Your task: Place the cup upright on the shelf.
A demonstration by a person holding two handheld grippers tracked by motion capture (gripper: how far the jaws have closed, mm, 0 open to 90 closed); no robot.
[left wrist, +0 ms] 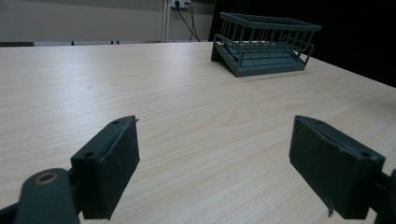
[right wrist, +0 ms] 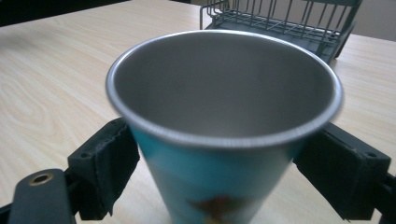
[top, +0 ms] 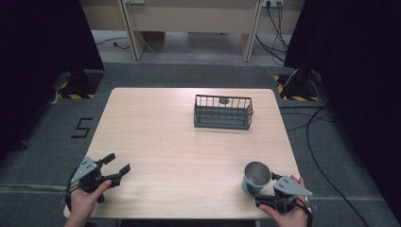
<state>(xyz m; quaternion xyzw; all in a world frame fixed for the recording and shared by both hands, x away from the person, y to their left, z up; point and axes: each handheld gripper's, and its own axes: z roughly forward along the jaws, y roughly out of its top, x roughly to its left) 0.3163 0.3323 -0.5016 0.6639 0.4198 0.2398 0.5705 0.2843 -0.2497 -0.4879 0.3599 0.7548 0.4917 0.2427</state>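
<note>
A metal cup (top: 257, 177) with a blue outside stands upright near the table's front right edge. My right gripper (top: 267, 190) is open. Its jaws stand on either side of the cup's (right wrist: 224, 140) lower wall, very close to it, and I cannot tell if they touch. A dark wire rack (top: 223, 112) sits at the back of the table, right of centre. It is also in the left gripper view as the rack (left wrist: 264, 44), far ahead. My left gripper (top: 117, 164) is open near the front left corner, with only bare table between its fingers (left wrist: 109, 172).
The light wooden table (top: 170, 146) is bare across its left half and middle. A small dark object (top: 223, 100) lies inside the rack. Cables (top: 312, 142) run over the floor to the right. Black curtains hang on both sides.
</note>
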